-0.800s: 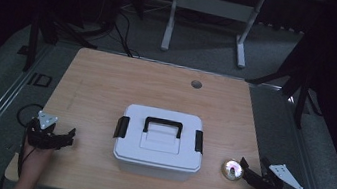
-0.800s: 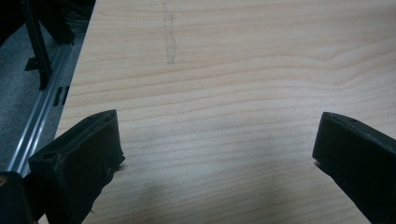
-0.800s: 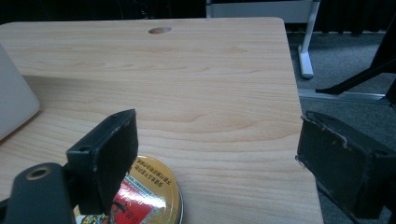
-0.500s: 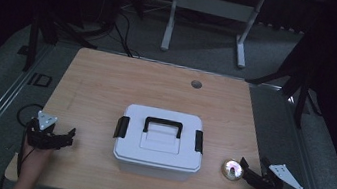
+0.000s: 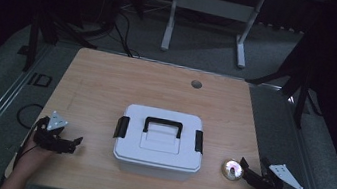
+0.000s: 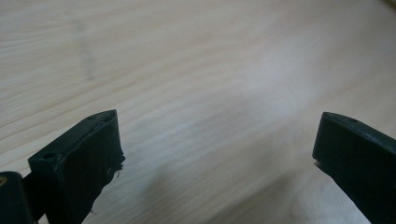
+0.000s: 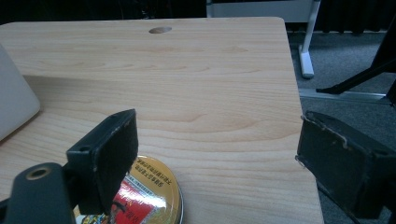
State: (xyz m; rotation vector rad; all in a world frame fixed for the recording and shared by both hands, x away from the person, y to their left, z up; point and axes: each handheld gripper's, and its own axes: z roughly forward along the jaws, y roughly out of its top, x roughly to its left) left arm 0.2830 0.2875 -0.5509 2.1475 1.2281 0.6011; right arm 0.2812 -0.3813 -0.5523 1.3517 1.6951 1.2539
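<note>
A white lidded box (image 5: 158, 141) with a black handle and black side latches sits in the middle of the wooden table (image 5: 108, 80). A small round tin (image 5: 232, 169) with a yellow and red label lies to its right, near the front edge. My right gripper (image 5: 252, 169) rests just right of the tin, jaws open; in the right gripper view the tin (image 7: 149, 196) lies beside the left jaw, not between the pads. My left gripper (image 5: 77, 143) lies near the front left corner, open over bare wood (image 6: 210, 93).
A round cable hole (image 5: 196, 84) sits near the table's far edge. Metal desk legs (image 5: 209, 9) and dark stands stand on the grey floor beyond. The box's corner (image 7: 14, 102) shows at the left of the right gripper view.
</note>
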